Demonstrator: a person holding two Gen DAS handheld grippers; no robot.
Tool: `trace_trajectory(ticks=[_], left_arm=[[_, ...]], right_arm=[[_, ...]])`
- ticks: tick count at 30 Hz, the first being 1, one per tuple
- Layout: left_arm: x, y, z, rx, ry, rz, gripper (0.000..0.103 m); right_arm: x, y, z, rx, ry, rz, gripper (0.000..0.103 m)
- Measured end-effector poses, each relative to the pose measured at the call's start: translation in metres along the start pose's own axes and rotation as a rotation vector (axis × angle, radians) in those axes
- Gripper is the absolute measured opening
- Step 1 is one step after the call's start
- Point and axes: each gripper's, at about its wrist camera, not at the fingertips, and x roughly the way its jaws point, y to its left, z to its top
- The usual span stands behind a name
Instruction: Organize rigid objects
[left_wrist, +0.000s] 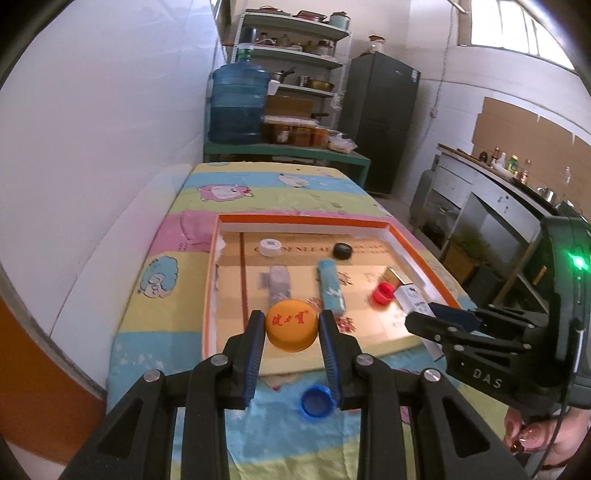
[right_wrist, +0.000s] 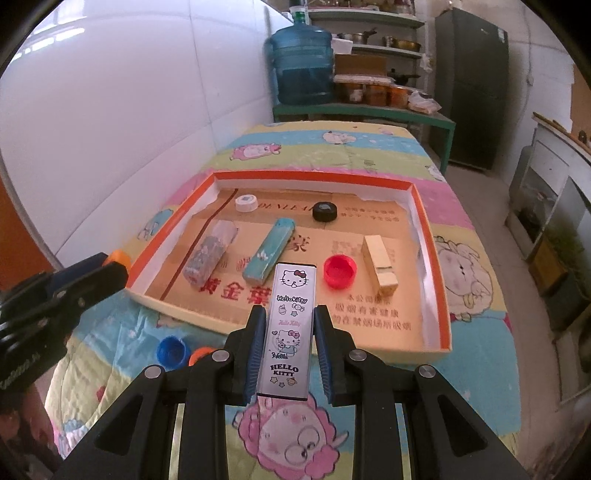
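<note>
Two hand-held grippers work over a shallow orange-rimmed box (right_wrist: 430, 236) lying on a bench (right_wrist: 476, 332) draped in a cartoon-print cloth. The left gripper (left_wrist: 291, 328) has its fingers (left_wrist: 255, 332) pinching an orange bottle cap (left_wrist: 291, 330), held just over the box's near wall; red characters are printed on its top, too soft to read. Below those fingers, outside the box, a blue cap (left_wrist: 316, 400) lies open side up on the cloth. The right gripper (right_wrist: 290, 332) has its fingers (right_wrist: 321, 339) clamped on a long white case (right_wrist: 290, 325) printed "HELLO KITTY", its far end reaching over the near wall.

Beyond the fingers, left to right on the box floor: a clear packet (right_wrist: 210, 254) with blurred contents, a white cap (right_wrist: 246, 203) behind it, a teal bar (right_wrist: 269, 254), a black cap (right_wrist: 325, 211), a red cap (right_wrist: 340, 271) open side up and a gold carton (right_wrist: 380, 266). Open floor remains along the near wall and in the right corner beside the gold carton, where the large red characters 黄金葉 and small lines of Chinese text show.

In the right wrist view a second orange cap (right_wrist: 197, 355) is half hidden behind the gripper frame, next to the blue one. At that view's left edge the left gripper covers most of its own cap. A hand (left_wrist: 535, 439) is cut off at the left wrist view's lower right corner
</note>
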Motion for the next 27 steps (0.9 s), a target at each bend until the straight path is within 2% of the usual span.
trace_trajectory(ticks=[11, 27], left_arm=[[0.032, 0.018, 0.016, -0.015, 0.023, 0.043, 0.03], [0.076, 0.034, 0.02, -0.024, 0.081, 0.087, 0.03]], right_arm=[[0.031, -0.003, 0.026, 0.012, 0.009, 0.021, 0.027], [0.072, -0.009, 0.036, 0.032, 0.061, 0.02, 0.027]])
